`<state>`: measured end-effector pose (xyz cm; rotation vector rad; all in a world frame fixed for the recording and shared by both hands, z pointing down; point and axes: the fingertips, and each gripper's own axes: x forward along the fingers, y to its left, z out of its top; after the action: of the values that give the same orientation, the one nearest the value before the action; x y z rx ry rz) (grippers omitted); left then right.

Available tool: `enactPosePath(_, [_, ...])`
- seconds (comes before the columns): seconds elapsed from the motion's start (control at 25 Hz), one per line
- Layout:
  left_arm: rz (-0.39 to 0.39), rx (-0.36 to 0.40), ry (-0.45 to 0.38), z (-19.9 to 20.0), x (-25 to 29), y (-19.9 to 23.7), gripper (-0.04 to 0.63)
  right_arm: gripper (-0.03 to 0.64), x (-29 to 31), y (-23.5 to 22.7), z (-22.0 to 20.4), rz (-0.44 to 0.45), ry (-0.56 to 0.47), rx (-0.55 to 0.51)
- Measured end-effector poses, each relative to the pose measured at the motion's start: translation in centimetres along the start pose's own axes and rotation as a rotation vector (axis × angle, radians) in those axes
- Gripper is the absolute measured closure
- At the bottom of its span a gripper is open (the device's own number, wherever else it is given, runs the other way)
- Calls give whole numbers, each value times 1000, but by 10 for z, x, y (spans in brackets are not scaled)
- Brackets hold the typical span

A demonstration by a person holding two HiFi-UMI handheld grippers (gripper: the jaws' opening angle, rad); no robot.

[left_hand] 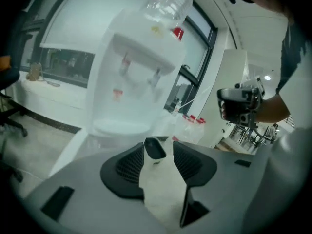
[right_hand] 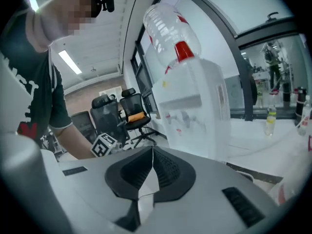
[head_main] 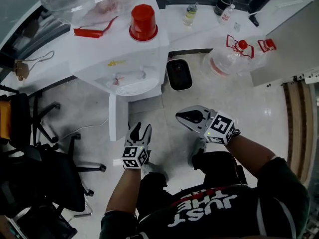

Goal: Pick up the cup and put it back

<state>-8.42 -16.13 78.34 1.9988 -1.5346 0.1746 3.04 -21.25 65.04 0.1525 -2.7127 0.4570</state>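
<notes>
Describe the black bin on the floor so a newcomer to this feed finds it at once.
In the head view, find the white water dispenser topped by a red-collared upturned bottle. On the grey floor just right of it, by the white ledge, stands a black rounded-rectangular bin. It is the only dark container there; the jug further right is clear plastic with red fittings.
</notes>
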Motion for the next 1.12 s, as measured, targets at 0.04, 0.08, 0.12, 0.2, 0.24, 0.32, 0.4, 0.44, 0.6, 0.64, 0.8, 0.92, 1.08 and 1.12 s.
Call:
enactPosePath(0.04, [3, 8, -25, 27, -27, -15, 407, 583, -13, 11, 24, 1, 2, -4])
enactPosePath(0.08, [7, 18, -47, 55, -52, -30, 424, 583, -27, 22, 49, 1, 2, -9])
enactPosePath(0.12, [8, 29, -67, 82, -76, -45, 441, 583, -40, 32, 75, 1, 1, -13])
enactPosePath(0.2, [4, 46, -110, 135, -119, -72, 470, 583, -65, 52, 124, -2, -12, -22])
enactPosePath(0.24, [3, 52, -136, 161, -137, -84, 480, 583, -77, 61, 148, -6, -22, -31])
enactPosePath(0.32, [13, 66, -183, 209, -173, -103, 519, 584, -98, 79, 192, -13, -44, -52])
enactPosePath(0.4, [31, 84, -218, 249, -211, -119, 555, 584, -116, 103, 227, -17, -74, -57])
enactPosePath(0.44, [38, 94, -236, 267, -229, -127, 567, 584, -124, 116, 243, -18, -91, -55])
enactPosePath(0.6, [-3, 123, -349, 342, -283, -155, 587, 584, -150, 152, 307, -26, -168, -54])
enactPosePath(0.64, [-24, 120, -380, 360, -295, -160, 588, 584, -153, 160, 321, -32, -188, -59])
enactPosePath(0.8, [-101, 108, -423, 394, -342, -177, 588, 584, -166, 197, 353, -80, -232, -69])
enactPosePath(0.92, [-142, 148, -397, 403, -366, -183, 589, 584, -175, 216, 371, -118, -274, -59])
enactPosePath(1.08, [-155, 190, -413, 423, -383, -192, 589, 584, -186, 233, 387, -118, -288, -73])
enactPosePath(1.12, [-152, 189, -425, 429, -384, -195, 589, 584, -189, 235, 391, -108, -287, -84])
